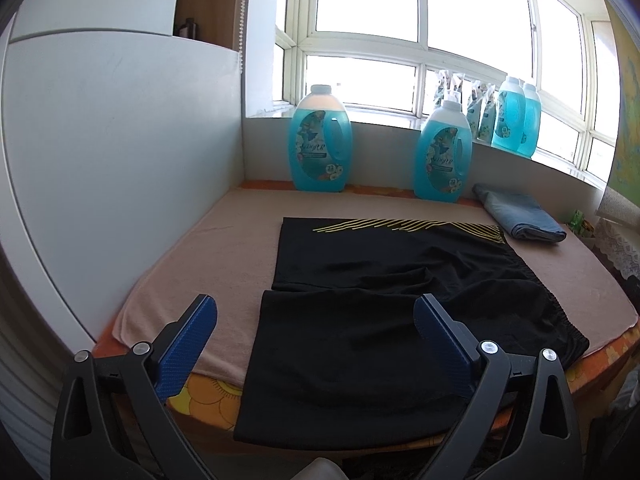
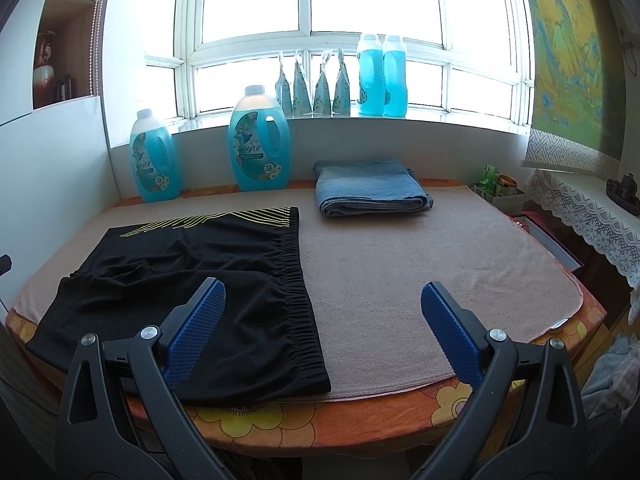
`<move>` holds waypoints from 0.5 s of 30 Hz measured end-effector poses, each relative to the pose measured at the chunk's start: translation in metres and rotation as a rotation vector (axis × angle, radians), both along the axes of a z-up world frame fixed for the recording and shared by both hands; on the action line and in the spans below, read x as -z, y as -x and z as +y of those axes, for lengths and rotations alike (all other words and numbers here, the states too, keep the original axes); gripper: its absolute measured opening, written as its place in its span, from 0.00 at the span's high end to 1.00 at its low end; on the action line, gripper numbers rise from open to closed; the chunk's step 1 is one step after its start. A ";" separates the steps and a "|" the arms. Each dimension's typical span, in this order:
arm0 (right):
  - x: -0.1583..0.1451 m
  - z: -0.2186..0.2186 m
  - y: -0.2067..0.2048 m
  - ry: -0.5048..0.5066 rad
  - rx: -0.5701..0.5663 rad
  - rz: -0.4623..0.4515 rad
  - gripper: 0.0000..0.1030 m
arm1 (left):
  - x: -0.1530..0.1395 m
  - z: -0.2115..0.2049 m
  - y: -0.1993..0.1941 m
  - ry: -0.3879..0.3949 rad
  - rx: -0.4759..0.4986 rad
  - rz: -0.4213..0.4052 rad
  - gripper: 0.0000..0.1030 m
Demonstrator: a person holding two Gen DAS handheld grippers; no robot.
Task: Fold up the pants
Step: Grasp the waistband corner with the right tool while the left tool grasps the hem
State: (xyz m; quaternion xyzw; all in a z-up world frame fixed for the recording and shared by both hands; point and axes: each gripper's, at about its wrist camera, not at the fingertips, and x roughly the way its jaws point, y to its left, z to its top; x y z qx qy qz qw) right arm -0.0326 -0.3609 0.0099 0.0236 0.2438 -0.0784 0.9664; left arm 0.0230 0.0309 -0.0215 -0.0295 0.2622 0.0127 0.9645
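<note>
Black shorts (image 1: 384, 280) with yellow stripes lie flat on a pink towel (image 1: 224, 240); the near leg hangs over the table's front edge. The elastic waistband is on the right (image 2: 296, 280). My left gripper (image 1: 316, 320) is open and empty, held above the near leg. My right gripper (image 2: 322, 308) is open and empty, held above the waistband end and the bare towel (image 2: 420, 256). Neither gripper touches the shorts (image 2: 168, 264).
Folded blue jeans (image 2: 372, 192) lie at the back of the towel. Two blue detergent bottles (image 1: 320, 144) (image 1: 442, 152) stand at the back edge. More bottles (image 2: 382, 76) and pouches stand on the windowsill. A white panel (image 1: 120, 160) walls the left side. The table has a flowered orange cover (image 2: 360, 412).
</note>
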 end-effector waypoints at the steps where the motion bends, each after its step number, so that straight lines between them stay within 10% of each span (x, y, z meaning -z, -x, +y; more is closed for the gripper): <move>1: 0.000 0.000 -0.002 0.005 -0.002 -0.001 0.03 | 0.002 0.005 -0.001 0.005 -0.001 0.000 0.09; 15: 0.028 0.028 -0.019 0.088 -0.368 0.111 0.05 | 0.033 0.033 -0.003 -0.009 0.122 0.151 0.39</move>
